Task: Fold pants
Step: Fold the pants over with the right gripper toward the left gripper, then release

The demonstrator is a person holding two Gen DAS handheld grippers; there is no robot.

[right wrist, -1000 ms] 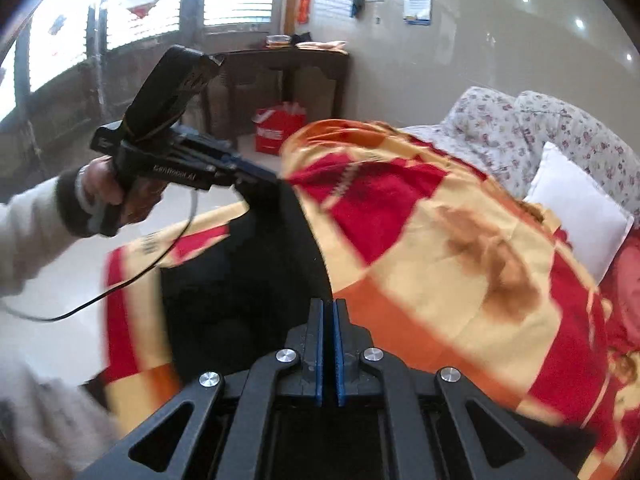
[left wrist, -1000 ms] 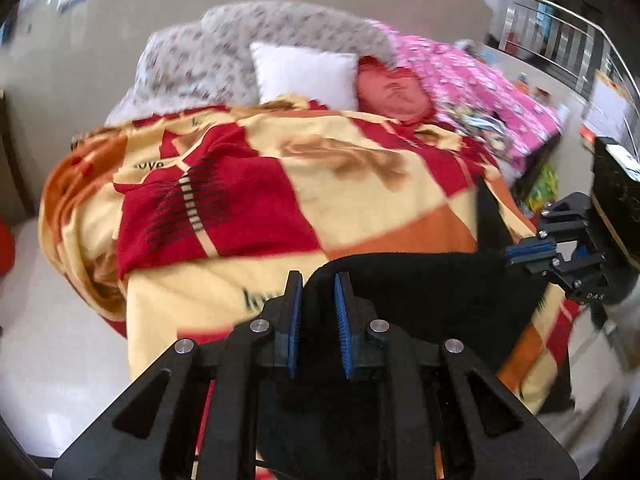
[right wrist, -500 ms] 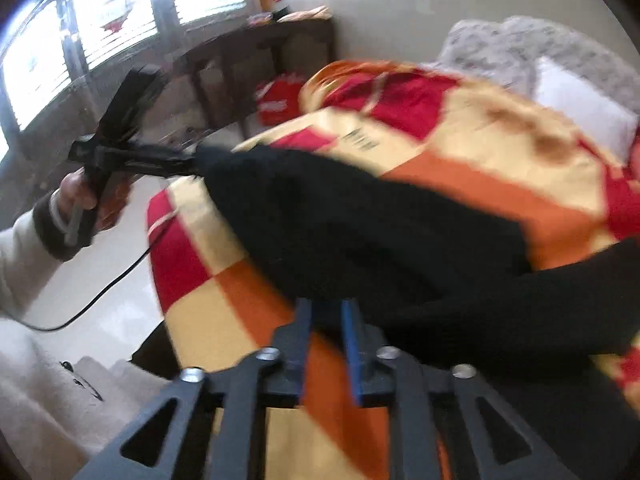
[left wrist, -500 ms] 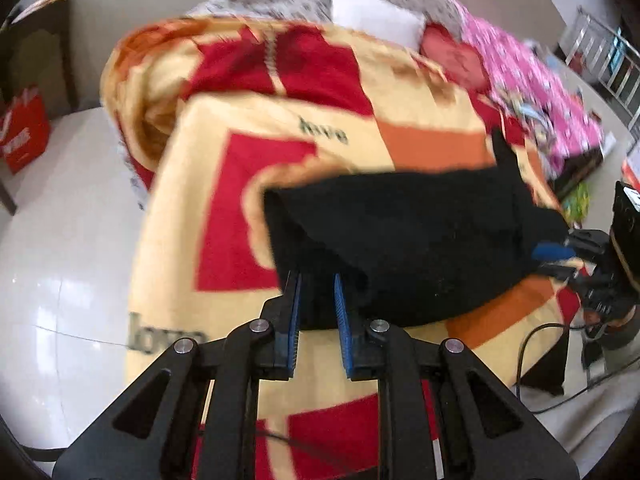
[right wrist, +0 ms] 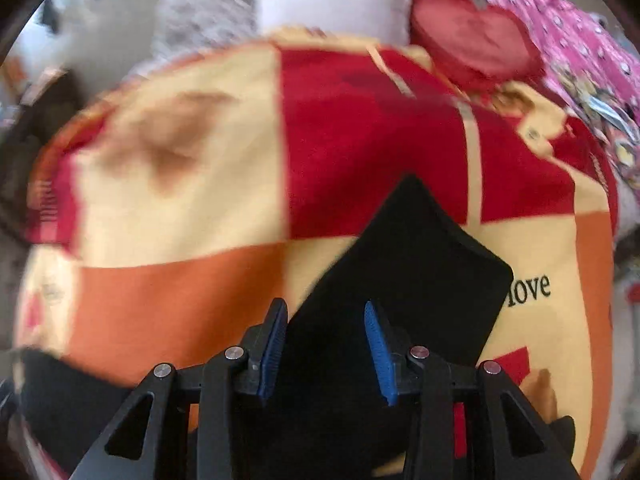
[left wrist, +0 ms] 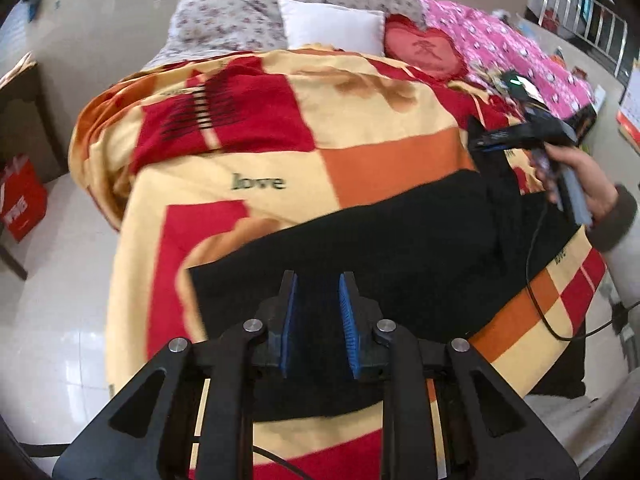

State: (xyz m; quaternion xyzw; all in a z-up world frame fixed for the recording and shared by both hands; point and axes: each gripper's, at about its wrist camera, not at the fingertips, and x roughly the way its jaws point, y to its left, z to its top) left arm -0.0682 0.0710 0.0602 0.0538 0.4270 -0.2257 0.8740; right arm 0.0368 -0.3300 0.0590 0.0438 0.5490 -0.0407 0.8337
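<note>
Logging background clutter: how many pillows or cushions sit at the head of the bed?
2: a white pillow against the floral bedding, and a red heart-shaped cushion just right of it. Others may be hidden under the blanket.

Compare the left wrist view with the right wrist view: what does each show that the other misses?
Left wrist only: the right claw in the person's hand, a red bag on the floor, a metal railing.

Right wrist only: a pointed corner of the black pants, between open jaws.

Both: the pants on the checked blanket, white pillow, heart cushion.
</note>
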